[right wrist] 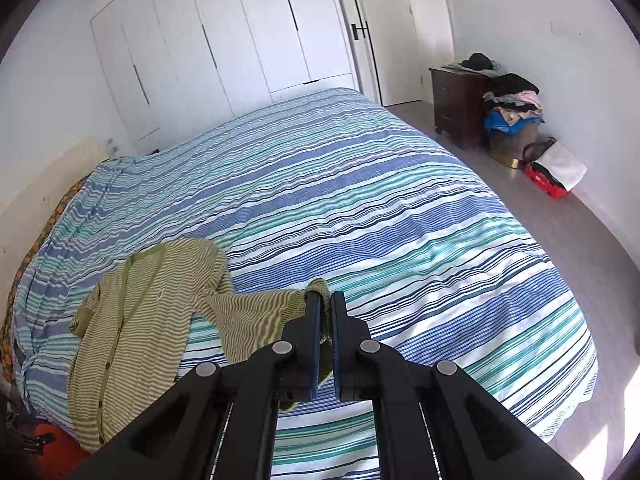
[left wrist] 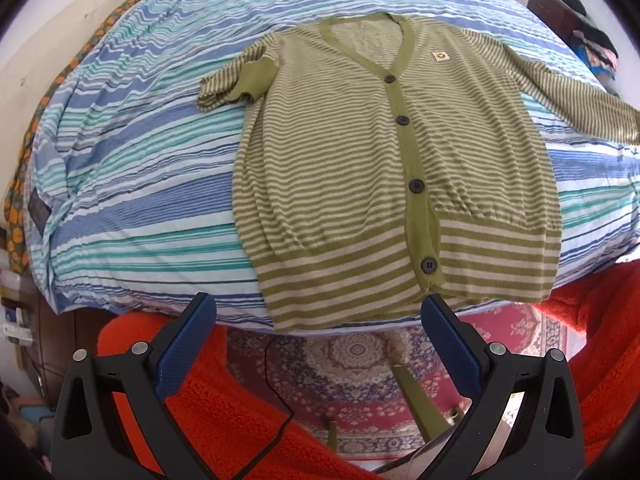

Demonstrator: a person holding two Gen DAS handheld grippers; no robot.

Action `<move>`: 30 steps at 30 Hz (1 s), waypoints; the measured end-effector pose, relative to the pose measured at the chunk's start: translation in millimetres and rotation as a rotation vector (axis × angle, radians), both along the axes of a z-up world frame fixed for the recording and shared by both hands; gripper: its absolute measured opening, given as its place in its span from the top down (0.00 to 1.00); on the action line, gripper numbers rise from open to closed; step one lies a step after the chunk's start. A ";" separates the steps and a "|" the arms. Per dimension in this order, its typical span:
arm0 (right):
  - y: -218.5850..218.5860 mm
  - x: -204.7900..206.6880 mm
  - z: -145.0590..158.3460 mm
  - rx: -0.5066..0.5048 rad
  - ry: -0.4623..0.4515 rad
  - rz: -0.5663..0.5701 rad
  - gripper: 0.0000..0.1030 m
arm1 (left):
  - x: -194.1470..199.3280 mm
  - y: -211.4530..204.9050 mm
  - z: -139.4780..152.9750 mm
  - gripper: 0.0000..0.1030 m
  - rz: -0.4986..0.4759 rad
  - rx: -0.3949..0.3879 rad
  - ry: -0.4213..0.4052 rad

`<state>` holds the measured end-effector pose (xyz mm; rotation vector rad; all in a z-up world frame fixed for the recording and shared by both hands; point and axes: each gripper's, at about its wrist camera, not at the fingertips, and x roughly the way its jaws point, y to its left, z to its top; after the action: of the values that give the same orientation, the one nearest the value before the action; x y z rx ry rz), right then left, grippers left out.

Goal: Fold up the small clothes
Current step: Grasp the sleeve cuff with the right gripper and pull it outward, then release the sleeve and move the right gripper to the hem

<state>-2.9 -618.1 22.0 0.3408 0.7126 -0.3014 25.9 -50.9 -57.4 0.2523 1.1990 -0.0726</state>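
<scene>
Green-striped cardigan sleeve pinched in right gripper.

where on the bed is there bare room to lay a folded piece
Bare bedspread stretches from the cardigan to the bed's far and floor-side edges. Crowded only at the near corner, where the cardigan lies and the right claw grips its sleeve.
</scene>
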 end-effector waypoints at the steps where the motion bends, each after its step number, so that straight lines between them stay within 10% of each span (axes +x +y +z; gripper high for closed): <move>1: -18.8 0.5 -4.9 0.008 0.013 -0.034 0.95 | 0.9 -3.3 0.4 0.01 -0.003 -0.006 0.006; 9: -114.6 23.4 -50.4 0.012 0.119 -0.173 0.96 | -3.0 -33.6 4.6 0.01 -0.077 0.039 0.009; 22: -130.3 -8.9 -145.2 0.052 0.293 -0.337 0.96 | 1.9 -44.9 -4.6 0.01 -0.090 0.047 0.045; 24: -130.2 -13.3 -142.3 0.055 0.287 -0.367 0.83 | 4.6 -39.5 -4.3 0.01 -0.071 0.031 0.048; 26: -127.5 -19.5 -133.8 0.028 0.291 -0.387 0.31 | 6.0 -31.8 -4.6 0.01 -0.051 0.007 0.049; 30: -106.6 -36.8 -94.0 -0.090 0.246 -0.424 0.23 | 5.1 -11.7 -7.9 0.01 -0.010 -0.045 0.039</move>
<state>-39.8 -724.6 -72.1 0.3716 0.8621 -0.7858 31.1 -62.6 -65.4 0.2178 1.2336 -0.1135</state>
